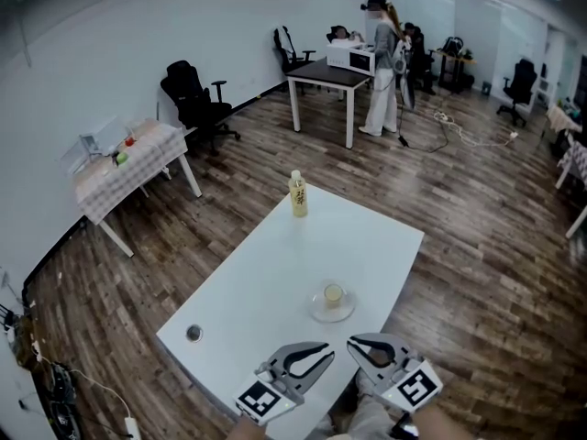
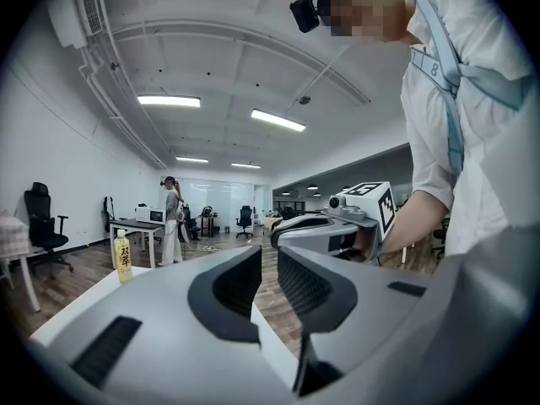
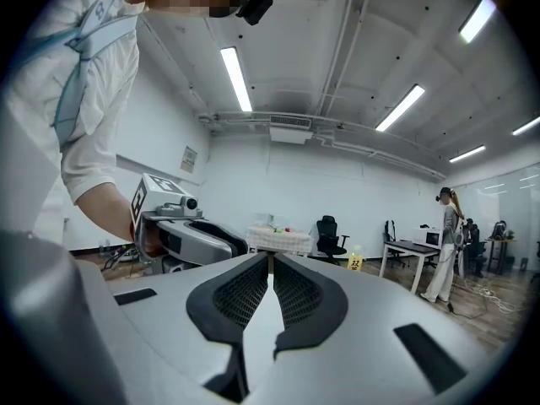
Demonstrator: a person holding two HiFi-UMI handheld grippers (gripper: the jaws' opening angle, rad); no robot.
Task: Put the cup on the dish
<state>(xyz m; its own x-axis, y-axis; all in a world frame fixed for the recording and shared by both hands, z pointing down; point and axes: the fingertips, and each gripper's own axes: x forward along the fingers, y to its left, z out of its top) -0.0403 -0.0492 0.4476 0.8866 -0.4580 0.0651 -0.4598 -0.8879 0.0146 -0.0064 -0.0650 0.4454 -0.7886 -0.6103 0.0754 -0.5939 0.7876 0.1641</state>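
White table (image 1: 266,282), wood floor (image 1: 477,200); cup (image 1: 334,294) on dish (image 1: 320,314). Your left claw (image 2: 270,264) barely open, right claw (image 3: 272,270) closed, both empty.

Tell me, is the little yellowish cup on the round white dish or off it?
On it. The small yellowish cup stands upright in the middle of the round white dish, rim showing all around.

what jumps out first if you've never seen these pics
The long white table mid-floor, with a cup sitting on a dish near its close end and a yellow bottle at the far end. The left claw and right claw, both empty, angle toward each other at the head view's bottom edge.
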